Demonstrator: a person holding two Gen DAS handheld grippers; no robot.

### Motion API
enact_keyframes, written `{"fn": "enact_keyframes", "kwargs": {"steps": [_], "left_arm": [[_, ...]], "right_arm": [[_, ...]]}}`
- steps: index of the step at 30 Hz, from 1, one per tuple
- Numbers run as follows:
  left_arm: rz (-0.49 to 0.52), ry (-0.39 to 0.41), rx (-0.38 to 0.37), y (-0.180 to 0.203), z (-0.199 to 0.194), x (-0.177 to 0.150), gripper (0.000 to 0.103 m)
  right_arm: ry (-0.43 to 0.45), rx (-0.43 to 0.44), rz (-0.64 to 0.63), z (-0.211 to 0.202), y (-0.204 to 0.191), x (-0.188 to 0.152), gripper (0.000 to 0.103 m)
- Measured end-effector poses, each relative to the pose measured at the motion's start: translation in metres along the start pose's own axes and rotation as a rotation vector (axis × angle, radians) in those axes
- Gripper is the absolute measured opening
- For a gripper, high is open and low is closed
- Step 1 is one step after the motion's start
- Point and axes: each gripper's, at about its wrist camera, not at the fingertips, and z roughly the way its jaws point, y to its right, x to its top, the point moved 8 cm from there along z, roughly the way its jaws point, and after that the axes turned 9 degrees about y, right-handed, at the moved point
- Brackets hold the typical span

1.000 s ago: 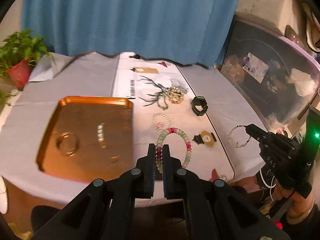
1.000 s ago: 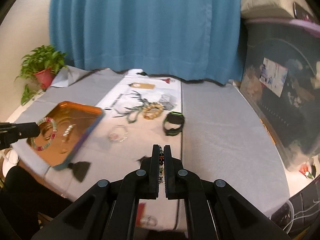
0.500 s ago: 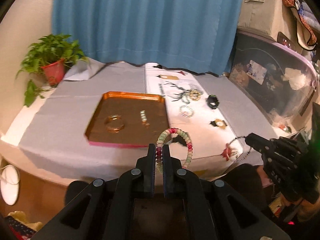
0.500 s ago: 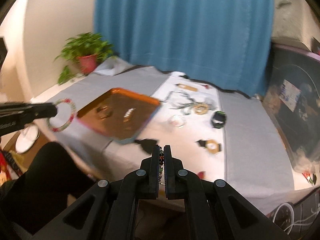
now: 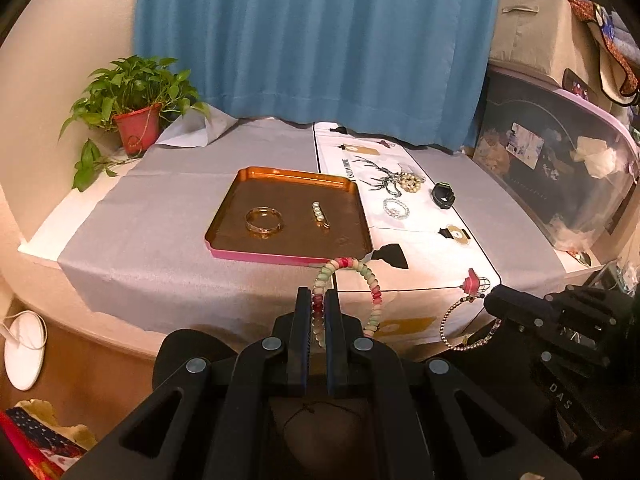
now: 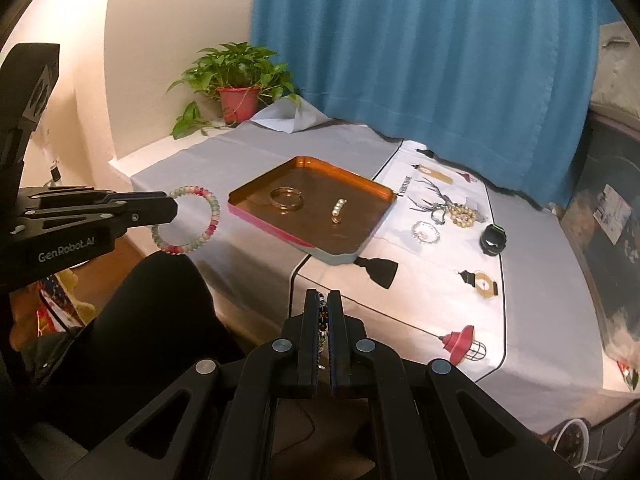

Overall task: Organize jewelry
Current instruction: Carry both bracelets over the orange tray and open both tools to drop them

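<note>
both are in the carrying step: left tongs (image 5: 318, 312) grip the pink-green bead bracelet (image 5: 362, 280), right tongs (image 6: 323, 312) pinch a dark thin bead bracelet (image 6: 321, 314), both off the table edge. next, i judge, lower each into the copper rectangular tray (image 5: 224, 220).

Left gripper (image 5: 318, 310): fingers level, pointing forward, jaws closed to narrow gap, clamped on pastel bead bracelet (image 5: 370, 280); loop stands upright off fingertips. Held in air short of table edge.

Right gripper (image 6: 324, 312): fingers level, pointing forward, jaws nearly touching, pinching thin dark bead bracelet (image 6: 322, 316) edge-on between pads. Also held in air off table edge.

Grippers apart, side by side; each visible at margin of other's view. Person's dark-clothed leg (image 6: 152, 320) below left gripper.
</note>
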Motion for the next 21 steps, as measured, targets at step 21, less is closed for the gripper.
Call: {"fn": "enact_keyframes", "kwargs": {"steps": [21], "left_arm": [[-0.002, -0.024, -0.01, -0.0011, 0.0075, -0.0052, 0.004]], "right_arm": [[-0.022, 0.006, -0.015, 0.0084, -0.0085, -0.0001, 0.004]]}}
